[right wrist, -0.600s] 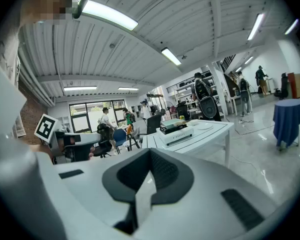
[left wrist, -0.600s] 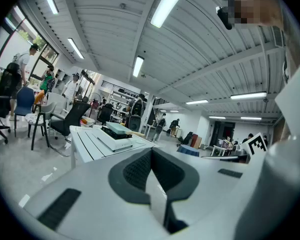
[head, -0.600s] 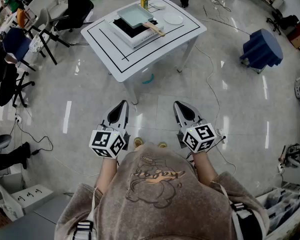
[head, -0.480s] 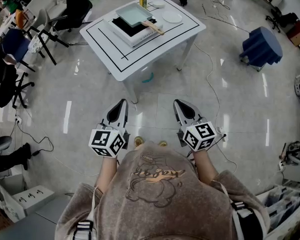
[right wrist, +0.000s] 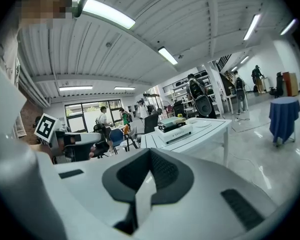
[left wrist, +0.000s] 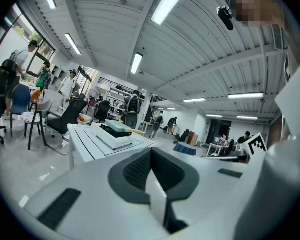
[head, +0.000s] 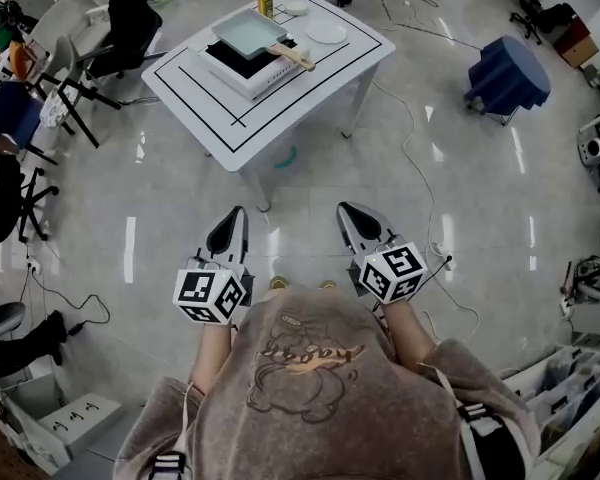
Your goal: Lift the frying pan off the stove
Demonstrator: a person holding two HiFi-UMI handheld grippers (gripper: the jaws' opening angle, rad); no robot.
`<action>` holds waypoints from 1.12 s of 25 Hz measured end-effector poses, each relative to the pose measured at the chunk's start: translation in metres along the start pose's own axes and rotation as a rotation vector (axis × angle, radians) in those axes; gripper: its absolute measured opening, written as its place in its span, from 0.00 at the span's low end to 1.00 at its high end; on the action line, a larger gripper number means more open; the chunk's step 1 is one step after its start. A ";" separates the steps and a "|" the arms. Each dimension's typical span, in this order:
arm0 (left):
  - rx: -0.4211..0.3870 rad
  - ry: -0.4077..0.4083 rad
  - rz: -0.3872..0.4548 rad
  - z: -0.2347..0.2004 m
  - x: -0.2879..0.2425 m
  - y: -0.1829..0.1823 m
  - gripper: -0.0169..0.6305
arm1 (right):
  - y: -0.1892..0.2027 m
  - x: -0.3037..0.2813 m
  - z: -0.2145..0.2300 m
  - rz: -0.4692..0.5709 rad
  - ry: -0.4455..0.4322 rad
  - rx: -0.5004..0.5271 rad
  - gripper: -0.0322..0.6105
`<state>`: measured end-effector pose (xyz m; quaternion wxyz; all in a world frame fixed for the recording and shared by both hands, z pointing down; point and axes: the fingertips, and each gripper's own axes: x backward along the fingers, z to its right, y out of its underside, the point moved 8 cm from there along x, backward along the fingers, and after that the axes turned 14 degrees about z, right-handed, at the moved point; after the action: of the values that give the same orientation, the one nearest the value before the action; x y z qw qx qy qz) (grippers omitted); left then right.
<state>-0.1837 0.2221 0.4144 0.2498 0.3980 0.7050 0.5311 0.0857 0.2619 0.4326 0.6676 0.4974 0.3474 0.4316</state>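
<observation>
A pale green square frying pan with a wooden handle sits on a white portable stove on a white table, far ahead of me across bare floor. My left gripper and right gripper hang side by side in front of my chest, both shut and holding nothing. In the left gripper view the pan shows small beyond the left gripper. The right gripper view has the pan on the stove past the right gripper.
A white plate and a bottle share the table. Black chairs stand at the left, a blue draped stool at the right. A cable trails over the floor beside the table. People stand far off.
In the head view the table with stove and pan has slid up and to the left. Both grippers keep the same pose, shut, in front of my body.
</observation>
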 end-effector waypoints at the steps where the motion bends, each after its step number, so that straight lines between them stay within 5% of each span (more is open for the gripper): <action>1: 0.002 0.012 0.000 -0.004 0.001 0.000 0.04 | 0.002 -0.001 -0.002 -0.002 0.006 0.005 0.05; 13: 0.026 0.080 -0.008 -0.037 -0.007 0.002 0.04 | 0.017 -0.015 -0.029 0.001 0.057 0.021 0.05; 28: 0.035 0.093 -0.003 -0.059 -0.077 0.002 0.04 | 0.000 -0.068 0.010 0.006 0.058 0.029 0.05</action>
<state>-0.1860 0.1258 0.4294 0.2106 0.3759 0.7258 0.5362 0.0683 0.1952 0.4376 0.6487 0.4953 0.3713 0.4427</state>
